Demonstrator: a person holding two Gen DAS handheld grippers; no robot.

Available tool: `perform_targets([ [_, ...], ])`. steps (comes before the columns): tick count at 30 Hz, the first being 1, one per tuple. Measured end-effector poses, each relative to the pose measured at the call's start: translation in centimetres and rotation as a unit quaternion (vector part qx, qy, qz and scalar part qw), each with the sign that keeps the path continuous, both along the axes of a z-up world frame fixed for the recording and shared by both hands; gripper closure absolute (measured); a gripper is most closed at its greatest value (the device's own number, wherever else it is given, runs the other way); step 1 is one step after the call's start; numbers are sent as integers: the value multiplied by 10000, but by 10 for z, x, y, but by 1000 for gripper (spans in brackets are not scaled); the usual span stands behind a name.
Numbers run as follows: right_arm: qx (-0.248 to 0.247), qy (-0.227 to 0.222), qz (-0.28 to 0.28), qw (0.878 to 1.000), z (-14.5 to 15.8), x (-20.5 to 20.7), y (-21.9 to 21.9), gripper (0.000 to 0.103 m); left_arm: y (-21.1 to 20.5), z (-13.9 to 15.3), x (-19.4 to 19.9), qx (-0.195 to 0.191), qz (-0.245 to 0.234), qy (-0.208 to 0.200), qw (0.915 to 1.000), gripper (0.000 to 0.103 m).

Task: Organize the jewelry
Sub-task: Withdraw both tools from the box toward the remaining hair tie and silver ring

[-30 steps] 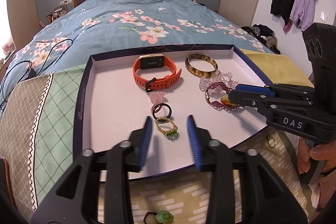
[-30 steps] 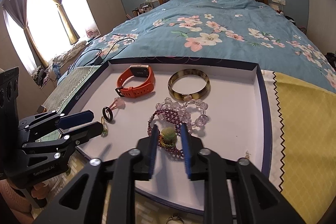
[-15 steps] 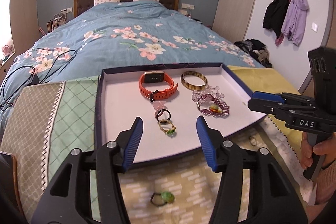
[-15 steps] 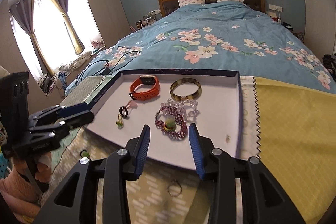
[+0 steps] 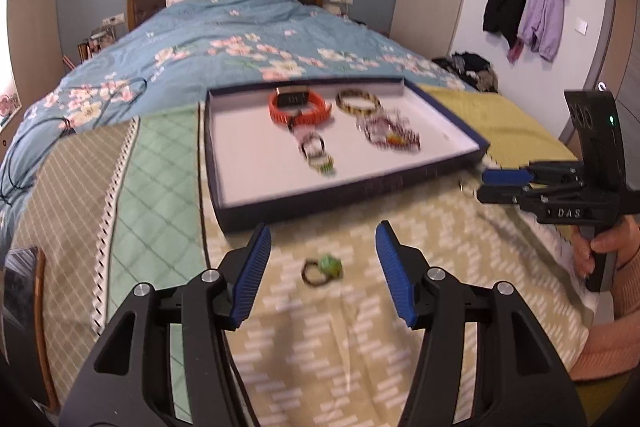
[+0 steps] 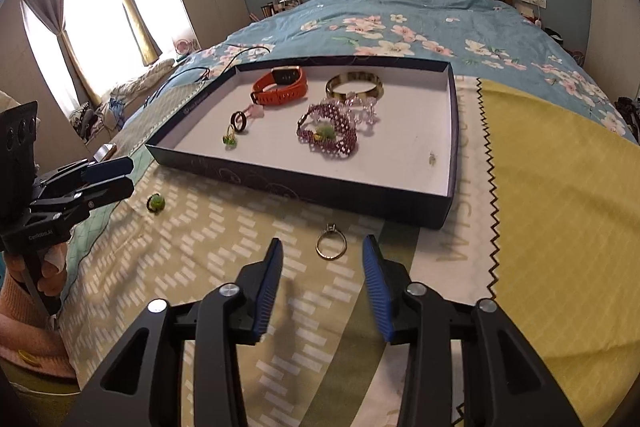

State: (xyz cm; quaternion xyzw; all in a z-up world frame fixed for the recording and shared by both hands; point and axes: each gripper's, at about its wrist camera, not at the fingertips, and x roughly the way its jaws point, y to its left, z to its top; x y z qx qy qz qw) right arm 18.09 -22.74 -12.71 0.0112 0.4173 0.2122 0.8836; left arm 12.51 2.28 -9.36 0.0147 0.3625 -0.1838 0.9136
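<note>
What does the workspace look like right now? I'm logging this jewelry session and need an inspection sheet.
Surface: patterned cloth over the bed's foot.
Job's things: tray holding an orange watch, bangle, bead bracelets and two small rings; green ring and metal ring lie outside on the cloth.
Clutter: nothing seen.
Grippers: left hand-held gripper open, empty, over the green ring; right hand-held gripper opening, empty, over the metal ring.
Cables: black cable on the duvet.
Surroundings: bedroom; curtained window, coats on wall hooks.

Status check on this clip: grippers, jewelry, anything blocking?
Left gripper open, empty; right gripper opening, empty. Green ring and silver ring outside tray. Nothing blocking.
</note>
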Motion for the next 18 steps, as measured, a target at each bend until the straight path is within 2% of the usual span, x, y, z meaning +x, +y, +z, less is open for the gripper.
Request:
perform_targets([
  [12,24,124,-62,9999,-4,8,3,56,-11,-28,22,75,-57,755,9971,59],
  [18,43,124,-39,9999,-4,8,5,56,-13,-30,21,153,54,798,9967,64],
])
